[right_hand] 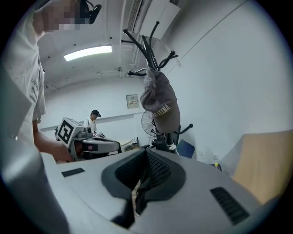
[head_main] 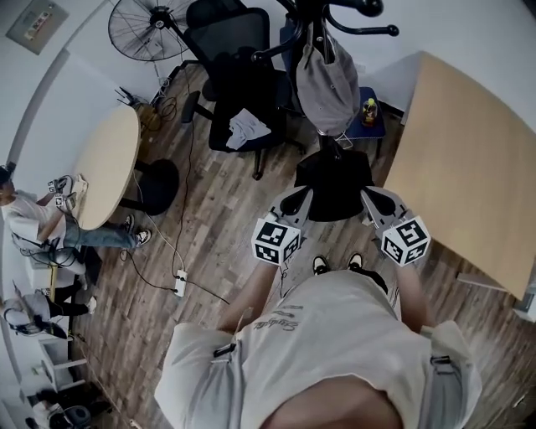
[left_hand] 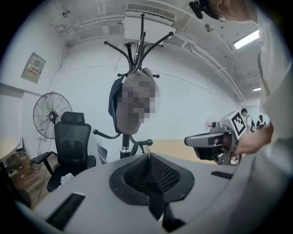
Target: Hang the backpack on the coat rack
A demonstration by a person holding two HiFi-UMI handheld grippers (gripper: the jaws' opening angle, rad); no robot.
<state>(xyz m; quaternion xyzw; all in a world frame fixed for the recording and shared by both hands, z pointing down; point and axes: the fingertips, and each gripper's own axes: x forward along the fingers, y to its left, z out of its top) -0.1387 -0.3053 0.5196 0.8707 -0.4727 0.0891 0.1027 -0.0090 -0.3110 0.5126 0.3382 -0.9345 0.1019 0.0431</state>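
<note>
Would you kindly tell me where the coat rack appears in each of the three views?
Head view: coat rack at top centre, seen from above.
Left gripper view: coat rack upper centre, upright.
Right gripper view: coat rack upper centre.
Shared landmark: pedestal fan, left of the rack's pole in all three.

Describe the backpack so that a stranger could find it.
Find the black coat rack by the white wall. Near its foot, the backpack hangs between the left gripper and right gripper. It is black; the bag on the rack is grey.
</note>
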